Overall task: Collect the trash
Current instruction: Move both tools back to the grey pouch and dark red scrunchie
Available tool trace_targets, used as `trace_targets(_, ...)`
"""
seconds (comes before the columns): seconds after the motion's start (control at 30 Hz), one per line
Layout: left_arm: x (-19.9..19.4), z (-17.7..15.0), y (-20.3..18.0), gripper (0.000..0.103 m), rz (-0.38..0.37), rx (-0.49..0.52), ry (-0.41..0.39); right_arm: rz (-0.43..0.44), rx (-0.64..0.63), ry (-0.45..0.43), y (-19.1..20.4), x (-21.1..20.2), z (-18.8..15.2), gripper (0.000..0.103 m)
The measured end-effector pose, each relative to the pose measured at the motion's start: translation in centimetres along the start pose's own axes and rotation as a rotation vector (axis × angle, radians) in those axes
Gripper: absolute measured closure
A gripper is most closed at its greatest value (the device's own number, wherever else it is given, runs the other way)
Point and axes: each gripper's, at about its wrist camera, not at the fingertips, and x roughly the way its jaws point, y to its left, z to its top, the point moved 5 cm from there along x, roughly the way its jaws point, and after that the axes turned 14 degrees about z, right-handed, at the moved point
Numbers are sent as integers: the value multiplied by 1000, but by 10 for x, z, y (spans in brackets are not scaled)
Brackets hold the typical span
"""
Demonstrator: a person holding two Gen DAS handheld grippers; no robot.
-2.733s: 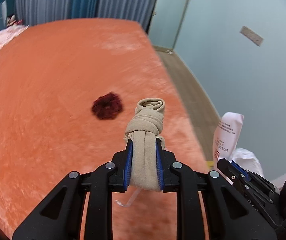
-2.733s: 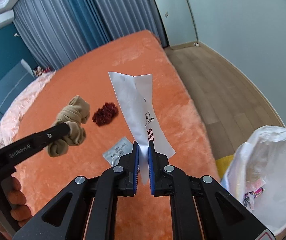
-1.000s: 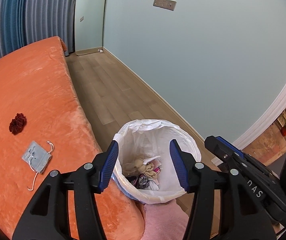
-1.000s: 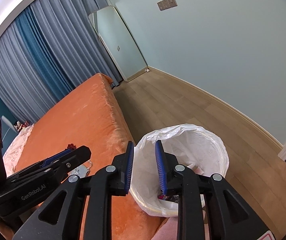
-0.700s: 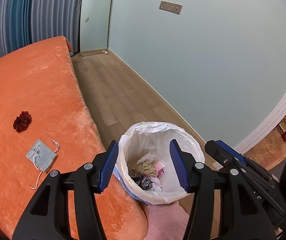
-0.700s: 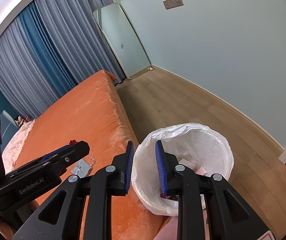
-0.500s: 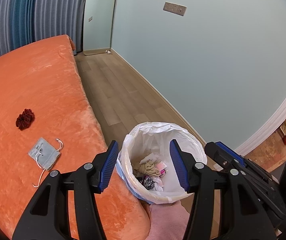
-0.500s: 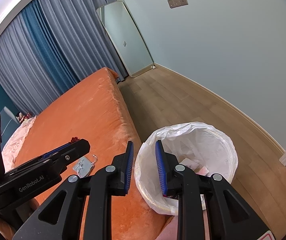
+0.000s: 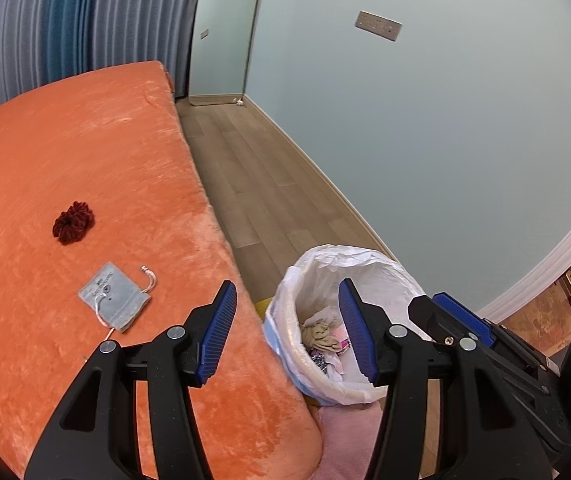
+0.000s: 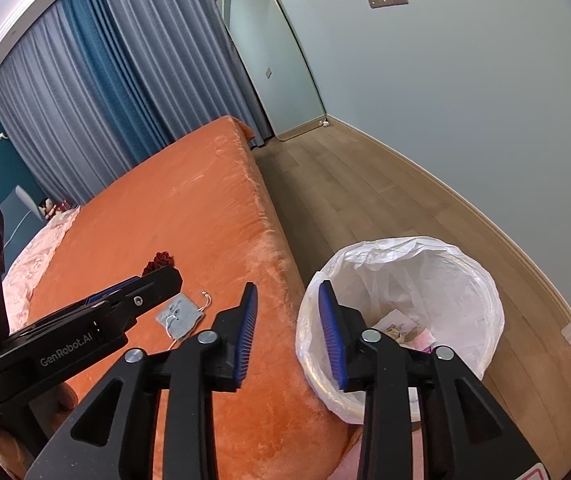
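Observation:
A trash bin [image 9: 369, 256] [image 10: 481, 280] lined with a white bag stands on the floor by the bed's corner; a beige stocking [image 9: 319, 336] and papers [image 10: 395, 324] lie inside. On the orange bed [image 9: 65, 160] [image 10: 189, 208] lie a grey drawstring pouch [image 9: 115, 296] [image 10: 179, 318] and a dark red scrunchie [image 9: 73, 224] [image 10: 159, 260]. My left gripper [image 9: 287, 300] stands open and empty above the bed's edge and the bin's rim. My right gripper [image 10: 287, 304] is empty too, its jaws opening, over the gap between bed and bin.
Wooden floor [image 10: 365, 200] runs between the bed and the pale blue wall [image 9: 445, 140]. A tall mirror [image 10: 269, 64] leans in the far corner beside blue and grey curtains [image 10: 105, 80]. A pink rug [image 9: 349, 432] lies under the bin.
Both grippers have swung left from over the bin toward the bed, so the pouch and scrunchie sit nearer centre. The right jaws have spread wider. Earlier the stocking and paper were held; both now lie in the bin.

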Motion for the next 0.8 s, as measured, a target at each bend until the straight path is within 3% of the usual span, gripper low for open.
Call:
trace_targets(0.17, 5, -4, 25, 52, 27, -38, 14, 12, -30, 37, 17, 18, -5, 68)
trace_targets(0.47, 19, -13, 95, 49, 132, -108, 31, 40, -101, 137, 60, 69, -26, 51)
trace_targets(0.8, 46, -24, 190, 43, 249, -204, 71, 97, -153, 303, 108, 156, -65, 50)
